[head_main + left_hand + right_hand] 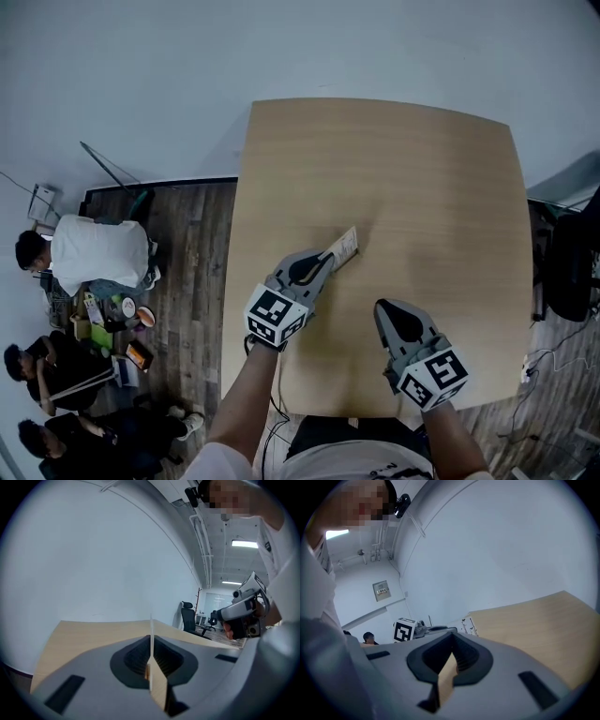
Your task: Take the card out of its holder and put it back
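Wooden table (422, 187), gripped card (345, 247), print illegible

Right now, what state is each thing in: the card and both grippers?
Card: clamped between the left jaws; I can see no holder.
Left gripper: jaws shut on the card.
Right gripper: jaws together, nothing between them.

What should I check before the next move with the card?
1. Card clamped in left gripper: ok.
2. Right gripper empty, jaws together: ok.
3. Grippers apart from each other: ok.
4. Holder in view: not ok, none seen apart from the card.
5. Card out of its holder: cannot tell.
6. Table free of other things: ok.
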`<state>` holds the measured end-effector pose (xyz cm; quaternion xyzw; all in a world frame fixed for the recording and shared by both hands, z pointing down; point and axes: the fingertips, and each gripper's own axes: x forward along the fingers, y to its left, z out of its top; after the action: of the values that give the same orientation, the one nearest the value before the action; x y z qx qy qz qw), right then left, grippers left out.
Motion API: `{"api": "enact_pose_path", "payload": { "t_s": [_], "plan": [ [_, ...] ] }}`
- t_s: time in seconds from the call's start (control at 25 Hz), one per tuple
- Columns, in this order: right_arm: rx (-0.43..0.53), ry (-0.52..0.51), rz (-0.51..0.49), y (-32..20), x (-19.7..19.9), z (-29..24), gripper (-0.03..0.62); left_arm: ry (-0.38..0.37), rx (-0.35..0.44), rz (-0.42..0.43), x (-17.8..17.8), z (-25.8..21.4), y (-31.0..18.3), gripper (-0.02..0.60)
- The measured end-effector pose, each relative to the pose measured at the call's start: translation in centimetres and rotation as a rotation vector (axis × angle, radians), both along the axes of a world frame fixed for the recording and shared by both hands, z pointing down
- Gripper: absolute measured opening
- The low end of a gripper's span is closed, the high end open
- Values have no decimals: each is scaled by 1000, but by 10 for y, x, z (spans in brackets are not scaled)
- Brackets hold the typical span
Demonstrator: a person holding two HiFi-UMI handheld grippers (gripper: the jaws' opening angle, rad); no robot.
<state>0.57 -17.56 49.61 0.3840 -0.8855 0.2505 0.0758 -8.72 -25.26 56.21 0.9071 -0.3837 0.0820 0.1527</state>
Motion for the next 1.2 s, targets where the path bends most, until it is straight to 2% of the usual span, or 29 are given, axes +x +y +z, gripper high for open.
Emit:
{"api": "enact_pose_path", "payload": {
  "t_s": [0.24, 0.48, 0.84, 1.2],
  "plan": [
    [63, -13, -14, 5, 3, -30, 12, -8, 32, -53, 2, -50, 19, 26],
    [126, -17, -27, 12, 8, -67, 12, 23, 63, -120, 5, -115, 41, 26],
    [211, -37, -44, 39, 27, -132, 12, 62, 119, -146, 21, -208, 91, 26],
    [260, -56, -62, 46, 30, -178, 12, 76, 139, -167, 26, -256, 120, 26]
  ]
}}
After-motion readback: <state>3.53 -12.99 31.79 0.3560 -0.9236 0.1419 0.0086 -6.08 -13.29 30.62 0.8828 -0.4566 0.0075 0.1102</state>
